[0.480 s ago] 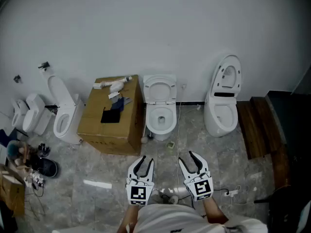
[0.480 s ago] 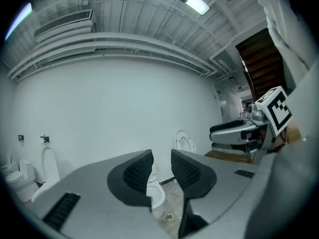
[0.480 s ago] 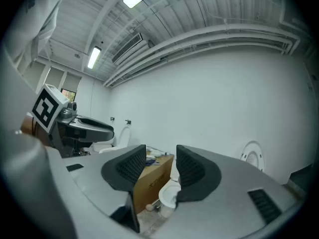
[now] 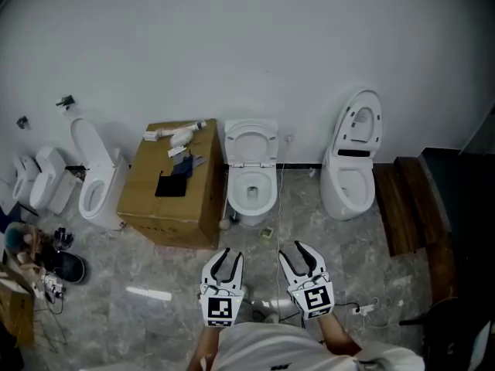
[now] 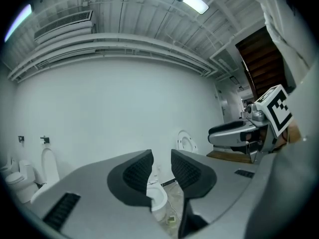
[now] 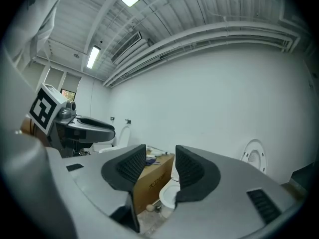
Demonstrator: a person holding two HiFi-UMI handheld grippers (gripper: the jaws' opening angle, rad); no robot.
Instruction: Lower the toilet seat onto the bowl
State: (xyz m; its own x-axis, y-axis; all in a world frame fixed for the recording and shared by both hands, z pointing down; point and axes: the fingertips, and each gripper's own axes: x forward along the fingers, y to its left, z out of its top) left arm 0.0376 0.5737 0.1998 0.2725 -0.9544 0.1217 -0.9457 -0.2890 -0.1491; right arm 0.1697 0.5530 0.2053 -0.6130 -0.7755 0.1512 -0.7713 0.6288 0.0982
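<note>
A person stands on the grey marbled floor (image 4: 325, 230) of a bare white room, well back from three toilets ranged along the wall, a two-jawed tool in each hand. The left tool (image 4: 232, 253) has its ribbed dark pads drawn almost together on nothing. The right tool (image 4: 291, 250) hangs released, its jaws apart and just as empty.

The toilet seat (image 4: 234, 141) stands at 12 o'clock, tipped up against the wall above its open bowl (image 4: 267, 203), far beyond reach of either tool. It is a white oval ring, glossy and smooth. From this distance I cannot tell whether a lid sits behind it.

It looks like moulded plastic, so probably light and stiff, pivoting on a hinge at the back of the heavy glazed bowl. The sensible place to take hold would be the top free edge, farthest from that hinge, where the thin rim suits a pinch. The slick finish may slide between the pads, and a dropped seat would bang on the ceramic, so it likely wants easing down.

A squat cardboard box (image 4: 166, 199), matt brown with white fittings and a black item on top, sits at 11 o'clock. A rounder toilet (image 4: 352, 180) with its lid up stands at 1 o'clock.
</note>
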